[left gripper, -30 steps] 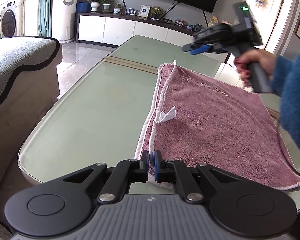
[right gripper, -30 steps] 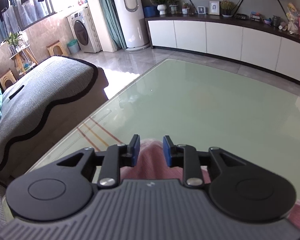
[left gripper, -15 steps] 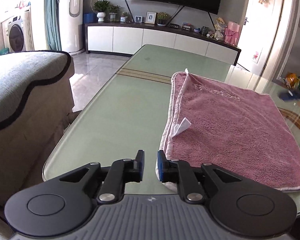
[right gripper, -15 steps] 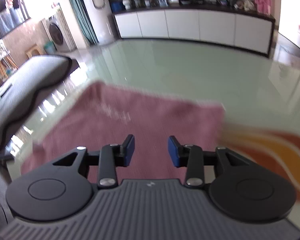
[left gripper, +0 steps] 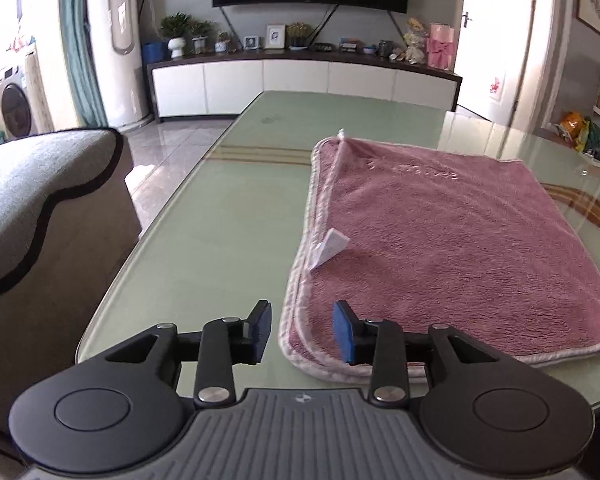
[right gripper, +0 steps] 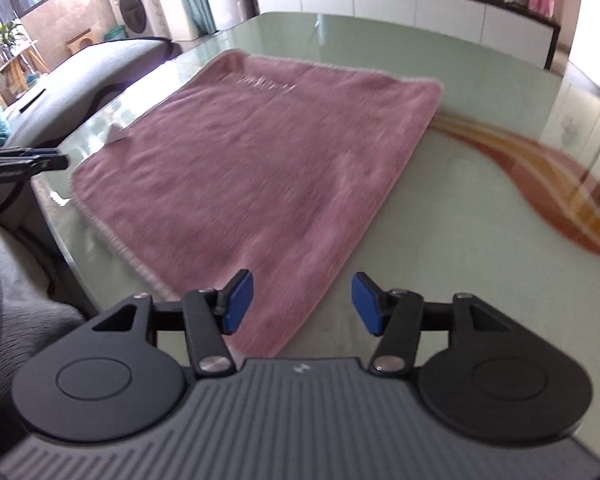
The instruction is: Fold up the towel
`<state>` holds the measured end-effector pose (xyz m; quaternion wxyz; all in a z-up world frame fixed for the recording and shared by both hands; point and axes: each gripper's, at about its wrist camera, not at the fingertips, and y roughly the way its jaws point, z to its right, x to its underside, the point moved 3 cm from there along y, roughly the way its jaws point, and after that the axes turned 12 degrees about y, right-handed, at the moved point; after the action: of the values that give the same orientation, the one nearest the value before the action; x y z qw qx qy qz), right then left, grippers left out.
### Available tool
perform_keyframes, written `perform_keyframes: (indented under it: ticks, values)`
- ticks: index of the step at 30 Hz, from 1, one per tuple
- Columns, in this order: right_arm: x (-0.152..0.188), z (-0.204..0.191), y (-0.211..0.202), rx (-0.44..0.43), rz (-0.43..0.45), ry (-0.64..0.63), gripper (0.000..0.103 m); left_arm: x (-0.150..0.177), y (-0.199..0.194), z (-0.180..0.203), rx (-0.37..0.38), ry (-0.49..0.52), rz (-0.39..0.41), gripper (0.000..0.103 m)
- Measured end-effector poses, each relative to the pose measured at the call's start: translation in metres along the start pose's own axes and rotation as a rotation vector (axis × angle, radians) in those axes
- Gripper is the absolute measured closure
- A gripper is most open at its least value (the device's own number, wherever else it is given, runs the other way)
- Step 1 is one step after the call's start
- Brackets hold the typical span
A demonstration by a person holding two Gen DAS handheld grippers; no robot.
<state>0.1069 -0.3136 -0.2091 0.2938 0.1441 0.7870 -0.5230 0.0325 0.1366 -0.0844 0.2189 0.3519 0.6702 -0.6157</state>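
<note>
Pink towel lay folded on glass counter; I held left gripper and right gripper wide, empty, at its near corners.

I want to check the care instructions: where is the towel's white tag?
In the left wrist view the white tag sticks up at the pink towel's left hem, ahead of the open left gripper.

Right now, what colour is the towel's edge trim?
White trim on the pink towel, clearest in left wrist view.
</note>
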Motion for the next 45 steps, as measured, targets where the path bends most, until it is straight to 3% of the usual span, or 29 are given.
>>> perform_keyframes:
  ticks: [7,17,19,21,23,29,39,45]
  values:
    - [0.025,-0.001,-0.002,-0.011,-0.01,0.008,0.048,-0.01,-0.003,0.038,0.118,0.084,0.041,0.055]
    - [0.053,0.0,-0.017,0.004,-0.014,-0.03,0.048,-0.021,0.002,0.149,0.361,0.356,0.135,0.049]
    - [0.052,0.0,-0.016,-0.025,-0.019,-0.012,0.055,-0.019,0.002,0.172,0.418,0.436,0.169,0.047]
    - [0.051,0.0,-0.014,-0.057,-0.03,-0.002,0.074,-0.018,0.004,0.187,0.45,0.468,0.179,0.045]
    - [0.05,0.0,-0.011,-0.086,-0.043,0.001,0.082,-0.017,0.007,0.201,0.476,0.49,0.185,0.045]
    - [0.044,0.005,-0.007,-0.136,-0.068,0.043,0.09,-0.014,0.014,0.24,0.557,0.555,0.201,0.045]
    - [0.032,0.014,-0.017,-0.22,-0.072,0.149,0.092,-0.016,0.022,0.281,0.569,0.6,0.225,0.044]
    - [0.028,0.017,-0.019,-0.228,-0.073,0.157,0.092,-0.019,0.027,0.3,0.472,0.654,0.233,0.045]
